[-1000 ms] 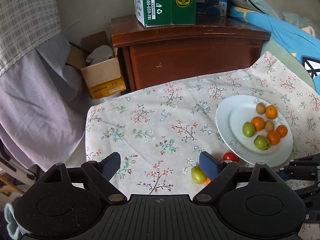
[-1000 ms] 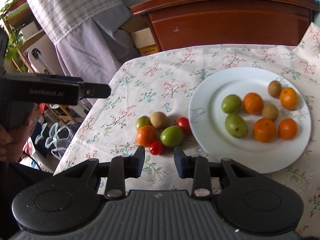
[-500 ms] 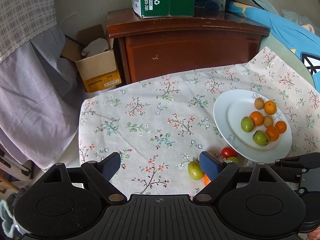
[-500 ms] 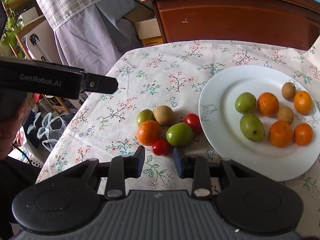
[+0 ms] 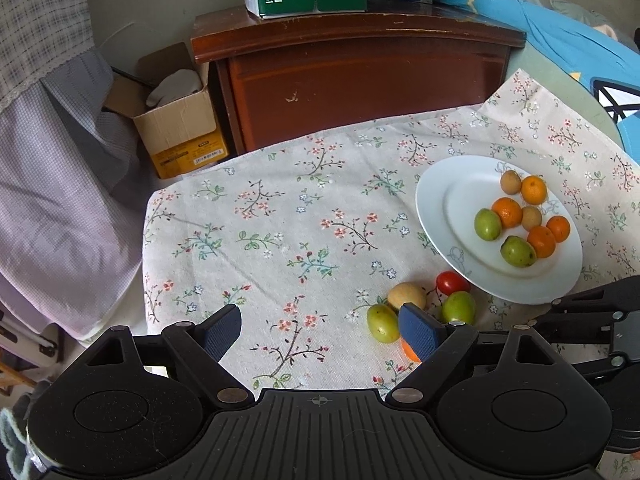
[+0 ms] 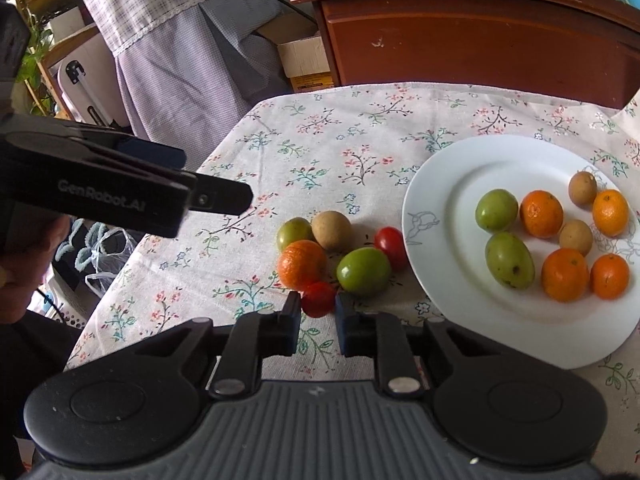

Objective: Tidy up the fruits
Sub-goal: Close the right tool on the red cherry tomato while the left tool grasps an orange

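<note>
Pinching a cherry tomato, the right gripper has just closed, left gripper spread idle; eight fruits on the plate, six left on the cloth.

Five oranges, four green fruits, two tomatoes.

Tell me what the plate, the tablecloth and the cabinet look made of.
Plate: glazed ceramic by its look, white and glossy with a faint printed outline. Tablecloth: matte woven fabric, floral print, visible weave. Cabinet: dark red-brown varnished wood, or veneer, chipped on the front.
</note>
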Demonstrator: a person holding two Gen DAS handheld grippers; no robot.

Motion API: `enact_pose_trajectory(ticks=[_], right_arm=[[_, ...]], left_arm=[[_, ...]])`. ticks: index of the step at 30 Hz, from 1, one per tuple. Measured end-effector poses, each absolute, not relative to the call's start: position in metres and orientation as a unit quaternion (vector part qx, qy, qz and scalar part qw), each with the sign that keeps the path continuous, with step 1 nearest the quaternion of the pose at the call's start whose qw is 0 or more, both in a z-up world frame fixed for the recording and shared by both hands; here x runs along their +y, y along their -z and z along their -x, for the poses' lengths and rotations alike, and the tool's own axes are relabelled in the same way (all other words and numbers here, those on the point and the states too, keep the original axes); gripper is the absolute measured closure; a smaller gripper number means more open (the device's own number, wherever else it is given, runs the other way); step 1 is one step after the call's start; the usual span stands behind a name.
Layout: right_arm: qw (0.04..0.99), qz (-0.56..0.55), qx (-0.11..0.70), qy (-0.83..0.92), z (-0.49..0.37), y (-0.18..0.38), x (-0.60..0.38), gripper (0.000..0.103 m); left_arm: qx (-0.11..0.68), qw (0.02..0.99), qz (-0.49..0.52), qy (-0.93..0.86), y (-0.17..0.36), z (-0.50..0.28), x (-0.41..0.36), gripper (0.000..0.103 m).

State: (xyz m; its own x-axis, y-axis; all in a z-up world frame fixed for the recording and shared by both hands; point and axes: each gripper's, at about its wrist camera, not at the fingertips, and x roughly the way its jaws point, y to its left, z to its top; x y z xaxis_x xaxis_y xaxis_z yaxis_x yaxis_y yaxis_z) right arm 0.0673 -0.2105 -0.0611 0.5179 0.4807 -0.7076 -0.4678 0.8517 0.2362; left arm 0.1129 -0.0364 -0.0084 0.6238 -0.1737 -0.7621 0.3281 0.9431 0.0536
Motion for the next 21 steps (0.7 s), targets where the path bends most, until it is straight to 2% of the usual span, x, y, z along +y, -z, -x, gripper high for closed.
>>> enact_pose_trajectory(ticks=[8,14,16,19,21], right_arm=[[0.873,0.002,0.412,-0.261,-0.048,0.052,-0.230,0.085],[0.873,-0.003,0.421,-0.246,-0.043,0.057,-0.246,0.085],[0.873,-0.009,0.424,-0.239,-0.045,0.059,-0.251,0.085],[0.873,-0.022,0.428,-0.235,-0.047,0.061,-0.256,0.083],[0.872,-0.027,0.429,-0.235,-0.047,0.062,-0.259,0.081]], left_arm=[[0.410,0.886,-0.110,0.188,0.021,-0.100,-0.054,0.015],[0.407,0.879,-0.113,0.219,0.032,-0.095,-0.069,0.020],[0.412,0.875,-0.110,0.228,0.037,-0.095,-0.072,0.034],[0.420,0.871,-0.103,0.234,0.043,-0.098,-0.075,0.047],[0.419,0.872,-0.103,0.233,0.045,-0.099,-0.076,0.050]])
